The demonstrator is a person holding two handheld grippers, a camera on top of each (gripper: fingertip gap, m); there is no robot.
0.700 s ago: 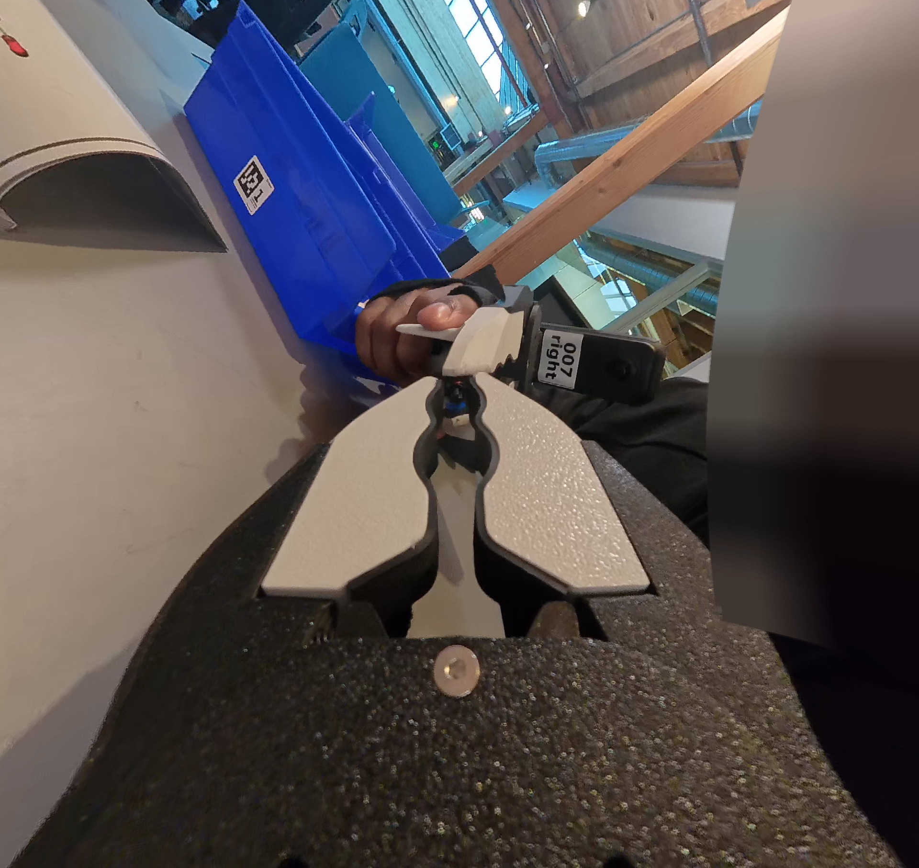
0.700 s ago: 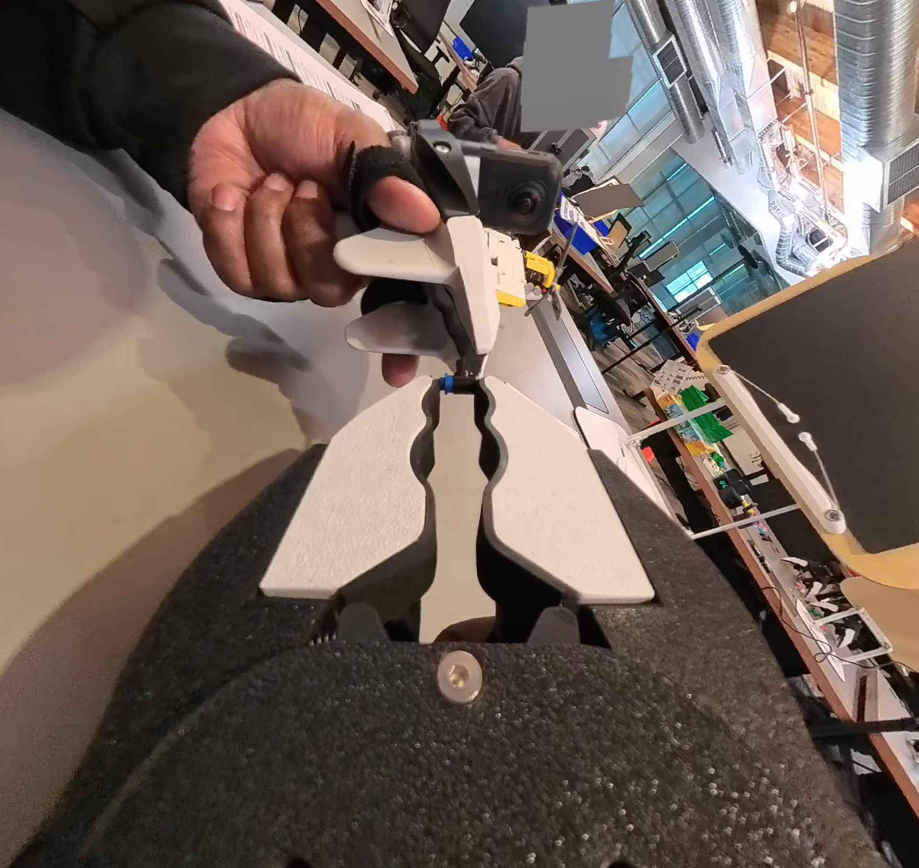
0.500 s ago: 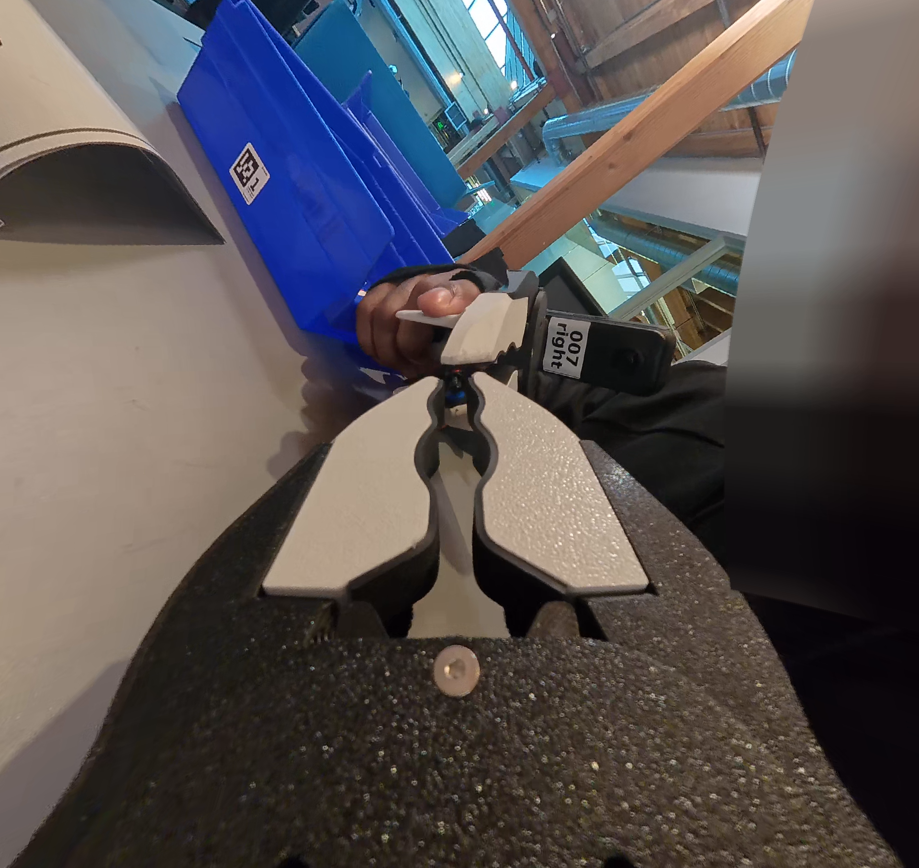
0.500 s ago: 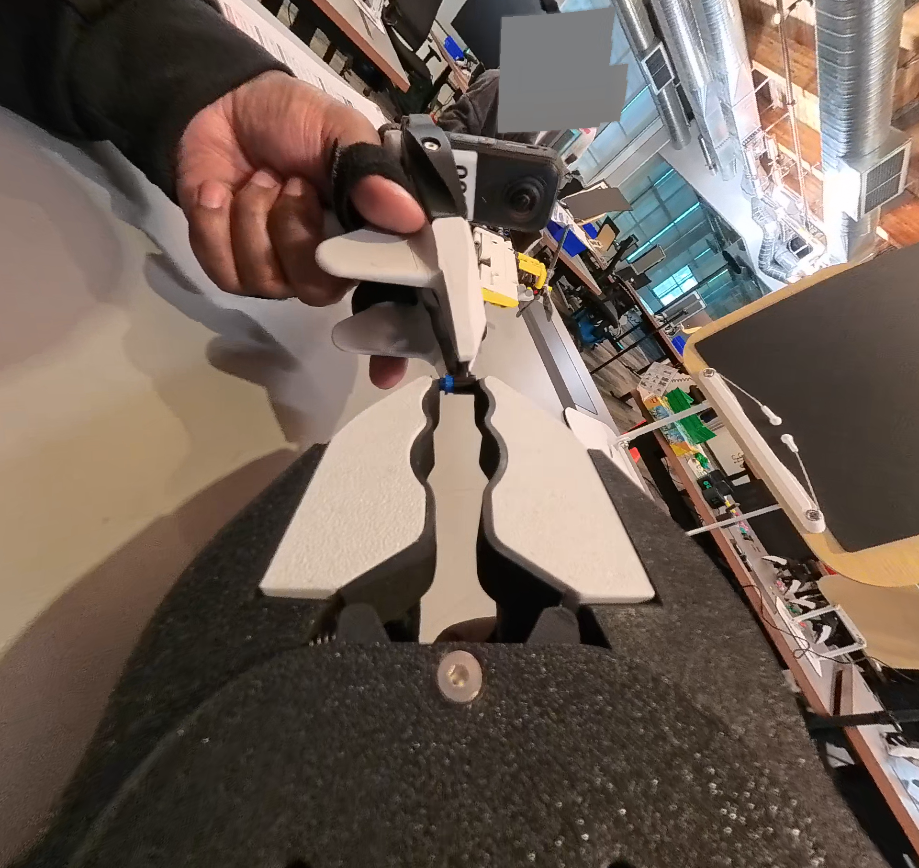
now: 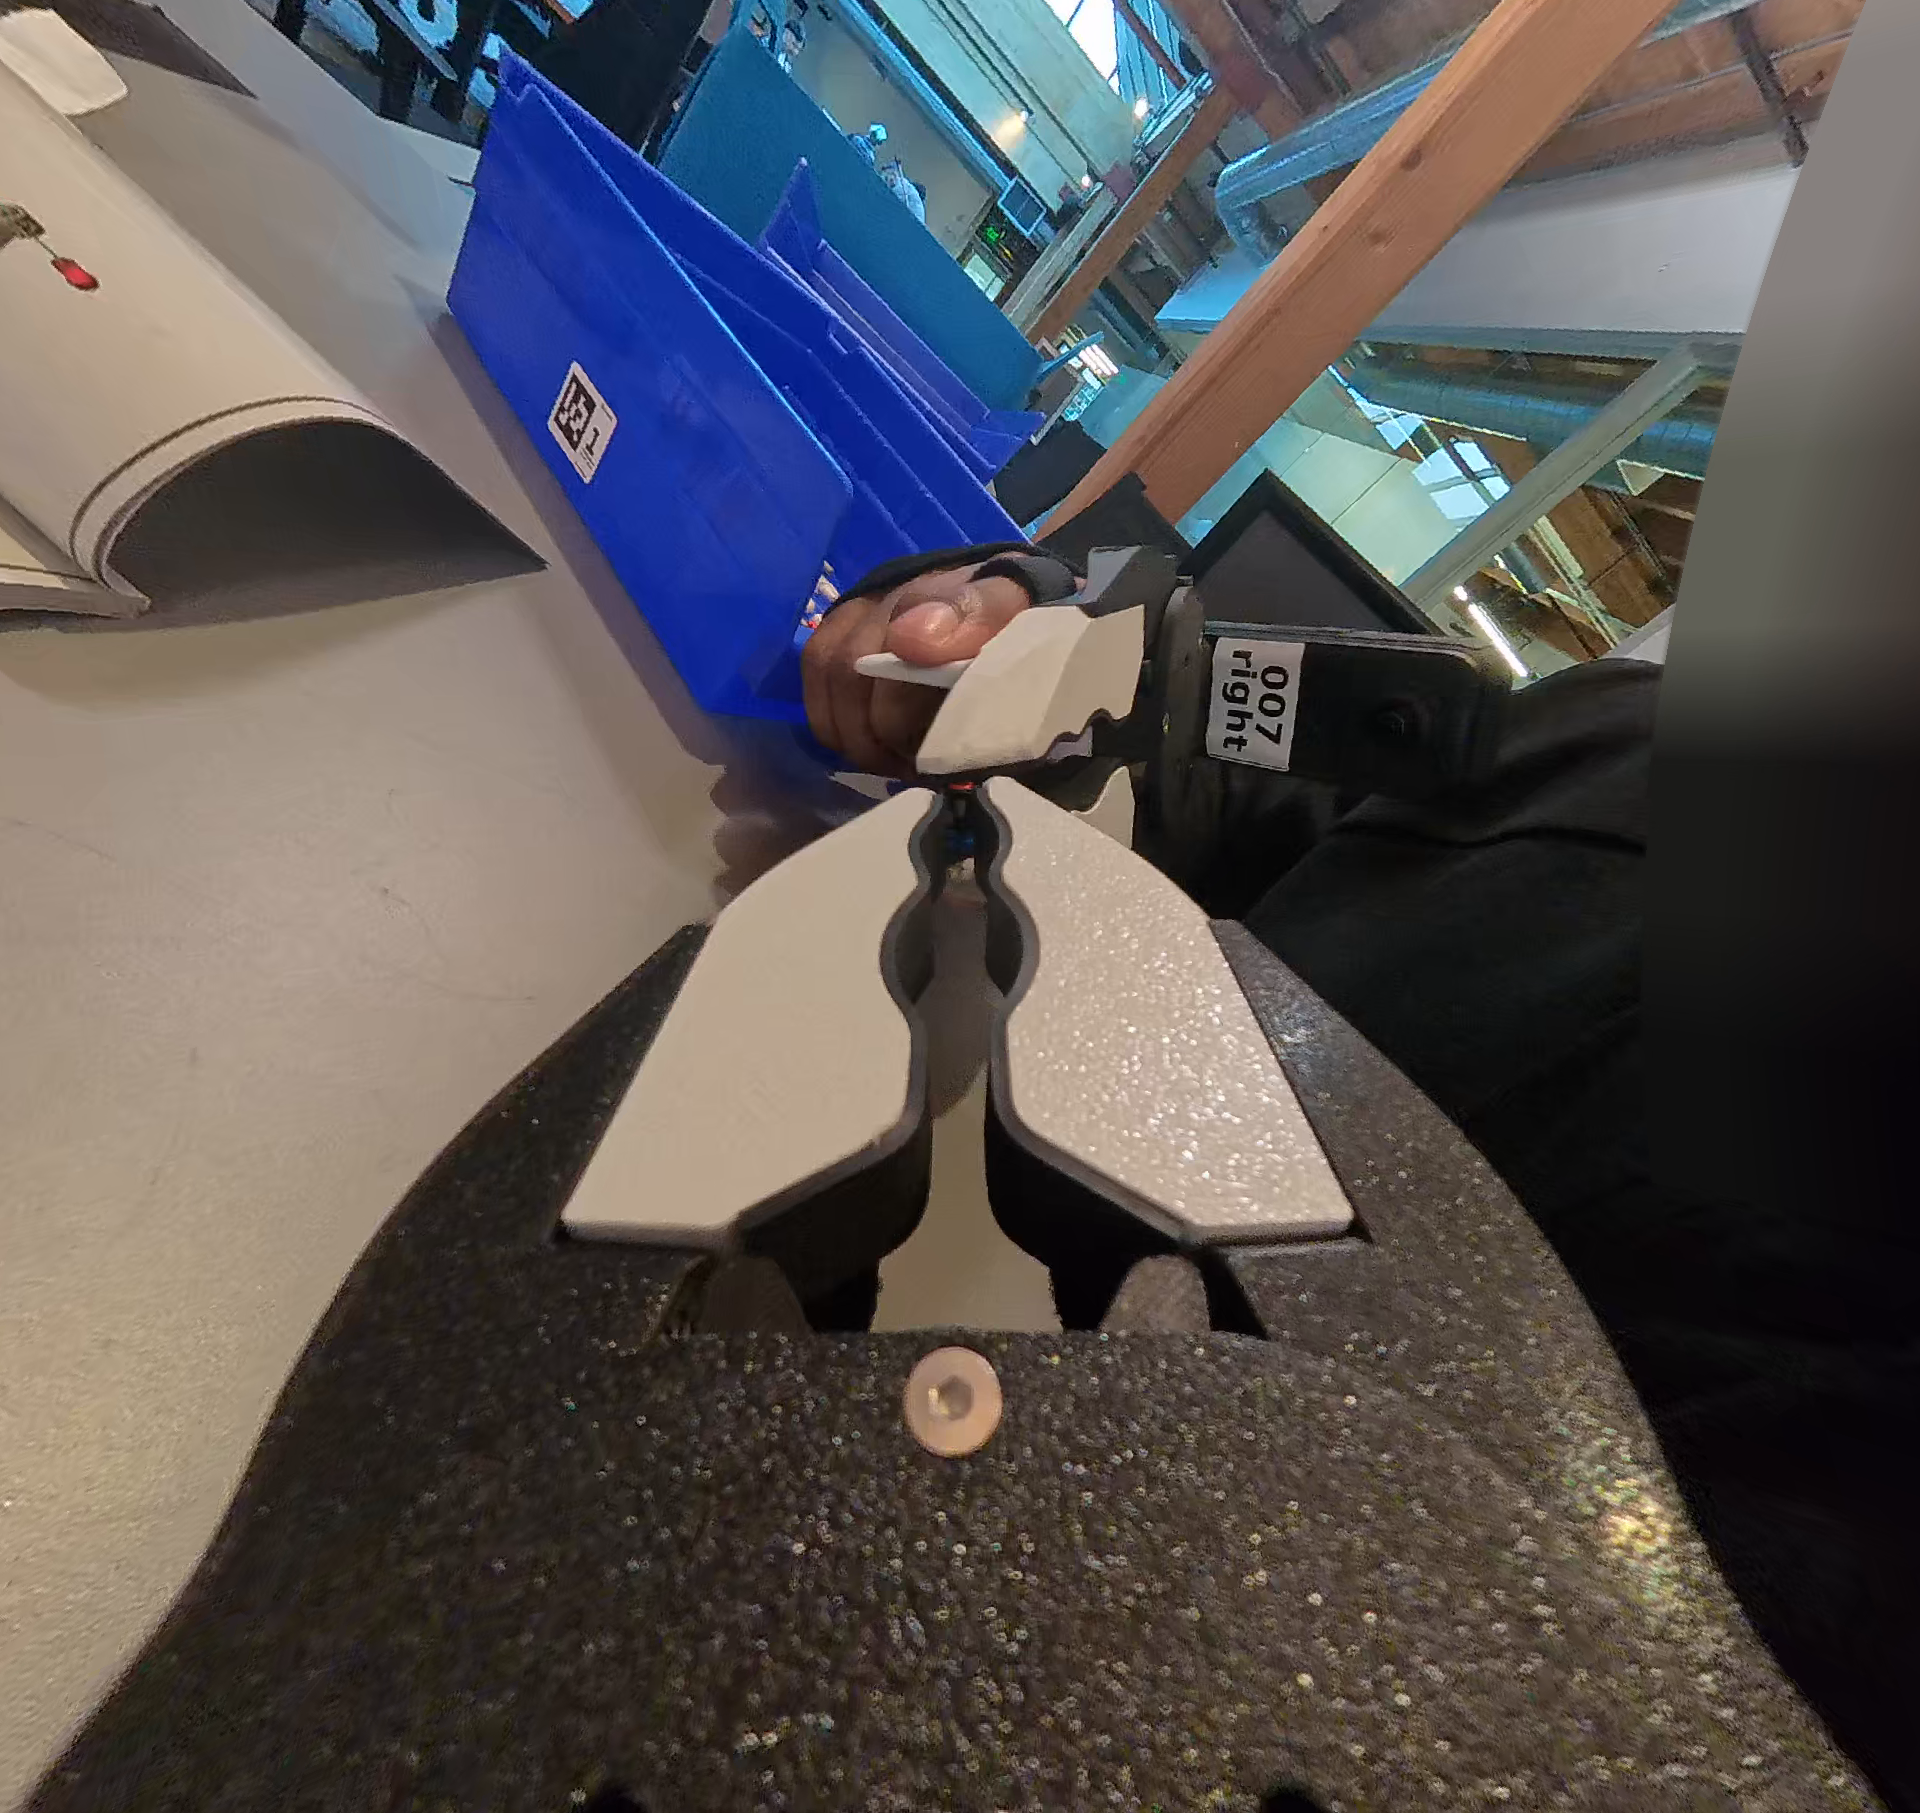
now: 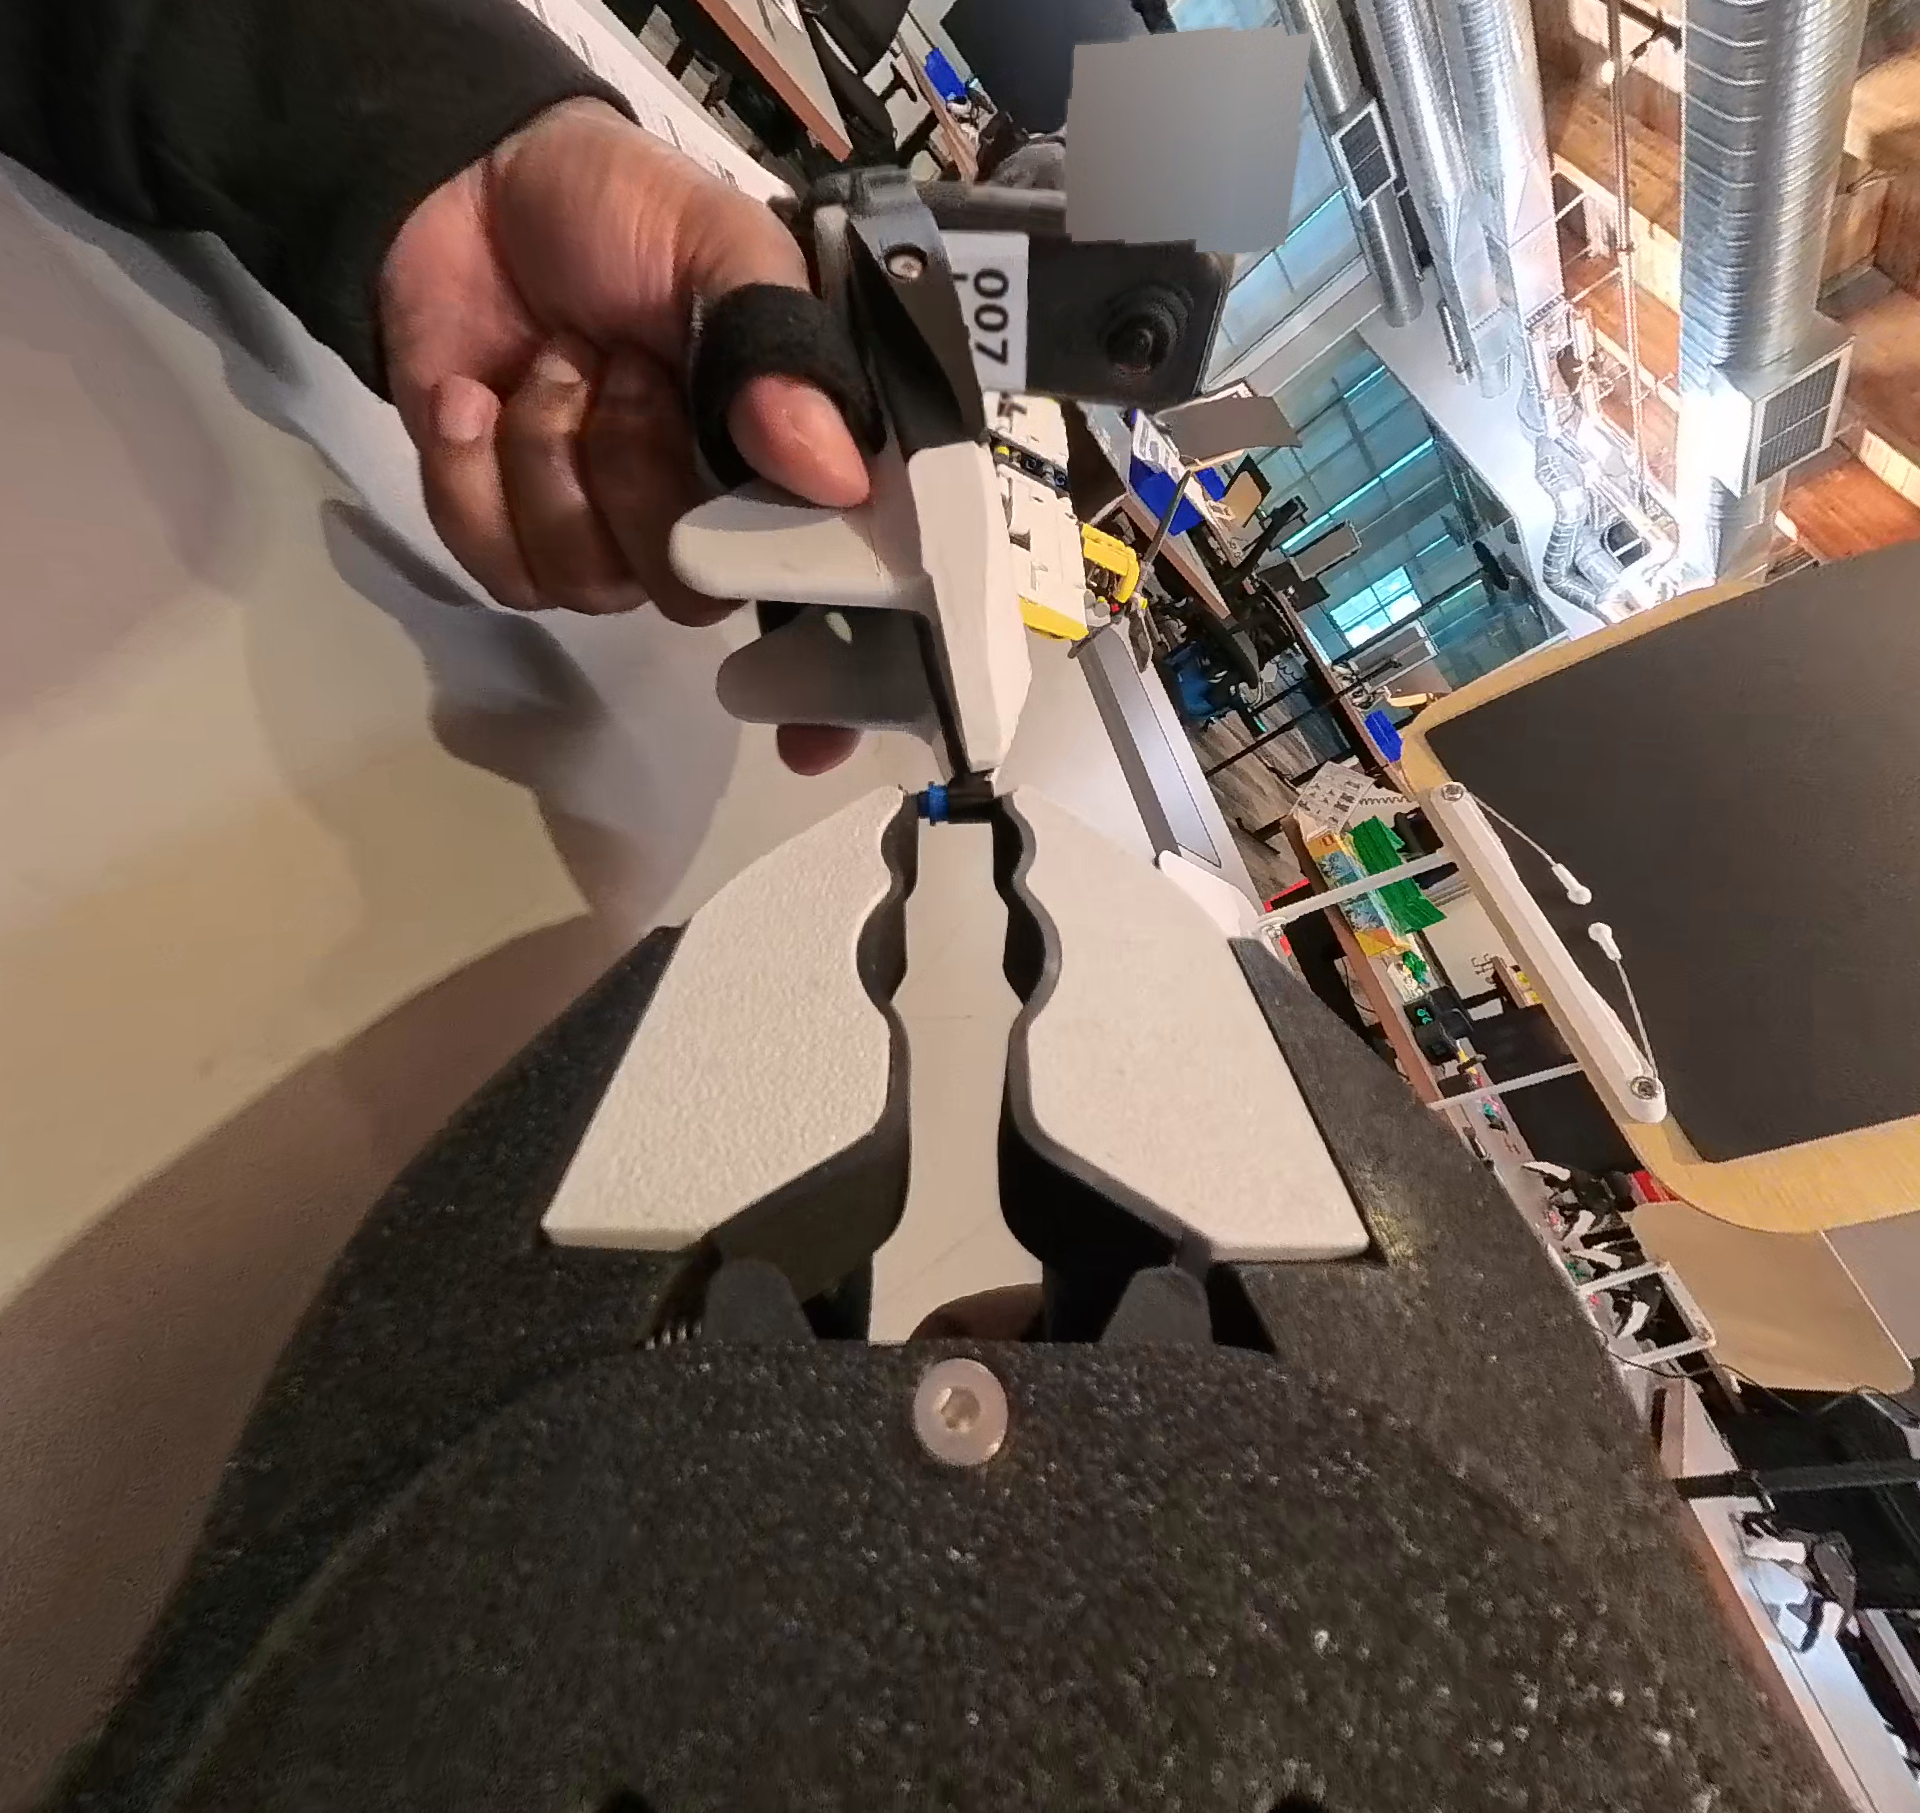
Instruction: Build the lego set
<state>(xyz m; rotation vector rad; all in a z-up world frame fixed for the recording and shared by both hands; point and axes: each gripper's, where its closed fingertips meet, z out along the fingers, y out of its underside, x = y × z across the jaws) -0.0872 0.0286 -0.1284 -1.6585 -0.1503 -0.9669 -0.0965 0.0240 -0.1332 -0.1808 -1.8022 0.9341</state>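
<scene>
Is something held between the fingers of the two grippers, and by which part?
Yes. The right gripper pinches a small blue-and-black pin by its two ends. The left gripper is closed on the pin's black end.

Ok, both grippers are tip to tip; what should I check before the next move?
1. Right gripper shut on the blue-and-black pin: ok, the pin spans its fingers.
2. Left gripper nearly shut around a small dark piece: ok.
3. Left fingers pressing that piece: cannot tell.
4. Left gripper's tips at the pin's black end: ok.
5. Blue bin apart from both grippers: ok, it stands behind them.
</scene>
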